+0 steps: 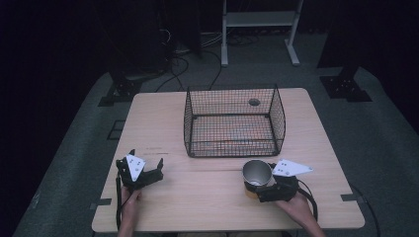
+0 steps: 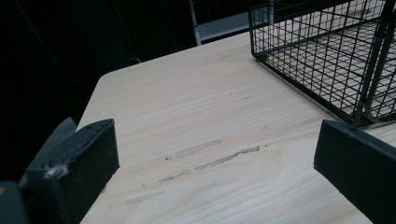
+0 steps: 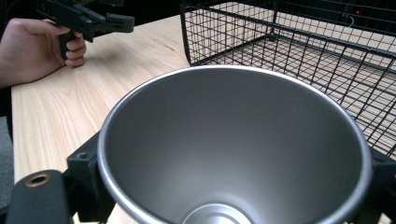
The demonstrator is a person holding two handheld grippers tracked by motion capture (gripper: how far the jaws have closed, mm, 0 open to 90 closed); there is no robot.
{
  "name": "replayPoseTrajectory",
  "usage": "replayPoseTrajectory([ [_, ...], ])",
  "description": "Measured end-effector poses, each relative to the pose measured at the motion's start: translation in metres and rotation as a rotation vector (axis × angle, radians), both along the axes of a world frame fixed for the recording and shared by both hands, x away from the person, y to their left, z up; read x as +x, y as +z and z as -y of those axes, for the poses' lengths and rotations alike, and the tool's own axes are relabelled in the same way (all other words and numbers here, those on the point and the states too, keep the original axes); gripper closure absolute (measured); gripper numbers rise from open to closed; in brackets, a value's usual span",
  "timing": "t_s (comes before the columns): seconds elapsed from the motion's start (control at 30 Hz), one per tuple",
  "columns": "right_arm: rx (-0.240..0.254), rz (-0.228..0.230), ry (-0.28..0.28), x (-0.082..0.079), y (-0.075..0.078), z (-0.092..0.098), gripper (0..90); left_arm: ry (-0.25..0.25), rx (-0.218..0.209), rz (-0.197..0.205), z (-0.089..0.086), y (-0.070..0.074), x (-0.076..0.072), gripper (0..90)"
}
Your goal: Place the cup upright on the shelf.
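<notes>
High view: a pale wooden table [image 1: 212, 197] fills the middle of the frame, with a black wire basket [image 1: 234, 122] standing at its centre, toward the far edge. At the lower left of the frame the left gripper [image 1: 146, 170] is held by the left hand [image 1: 130, 203] above the table's near left part, its jaws spread with nothing between them and a white plate on top. At the lower right the right gripper [image 1: 257, 185] is held by the right hand [image 1: 296, 205], and its jaws pinch a metal cup [image 1: 257, 172] that sits upright, mouth up, just in front of the basket's near right corner; whether the cup's base touches the table cannot be told. Left gripper view shows the two black jaws wide apart at the lower left and lower right of the frame, bare table [image 2: 201, 140] with a few scuff marks between them, and a corner of the basket [image 2: 336, 56] at the upper right. Right gripper view looks straight down into the open cup [image 3: 233, 149], whose rim spans most of the frame, with a jaw pressed against each side at the lower corners; the basket [image 3: 299, 51] stands at the upper right, and the left hand [image 3: 37, 46] holding the left gripper [image 3: 116, 21] appears at the upper left over the table [image 3: 70, 107].
</notes>
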State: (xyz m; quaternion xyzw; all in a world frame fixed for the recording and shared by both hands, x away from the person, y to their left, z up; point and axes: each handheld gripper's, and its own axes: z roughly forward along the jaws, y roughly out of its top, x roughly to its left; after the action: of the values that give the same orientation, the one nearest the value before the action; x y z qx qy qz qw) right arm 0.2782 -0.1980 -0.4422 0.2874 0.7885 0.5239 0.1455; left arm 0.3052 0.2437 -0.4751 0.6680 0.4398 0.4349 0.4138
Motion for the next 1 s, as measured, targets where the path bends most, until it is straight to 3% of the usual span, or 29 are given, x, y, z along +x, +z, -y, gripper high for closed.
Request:
replayPoseTrajectory([
  [0.37,0.046,-0.009,0.020,0.004,0.019,0.008,12.0,0.002,-0.003,-0.002,0.000,0.000,0.000,0.0],
  [1.0,0.076,-0.024,0.076,0.014,0.056,0.015,12.0,0.003,-0.007,-0.001,0.000,0.000,0.000,0.0],
])
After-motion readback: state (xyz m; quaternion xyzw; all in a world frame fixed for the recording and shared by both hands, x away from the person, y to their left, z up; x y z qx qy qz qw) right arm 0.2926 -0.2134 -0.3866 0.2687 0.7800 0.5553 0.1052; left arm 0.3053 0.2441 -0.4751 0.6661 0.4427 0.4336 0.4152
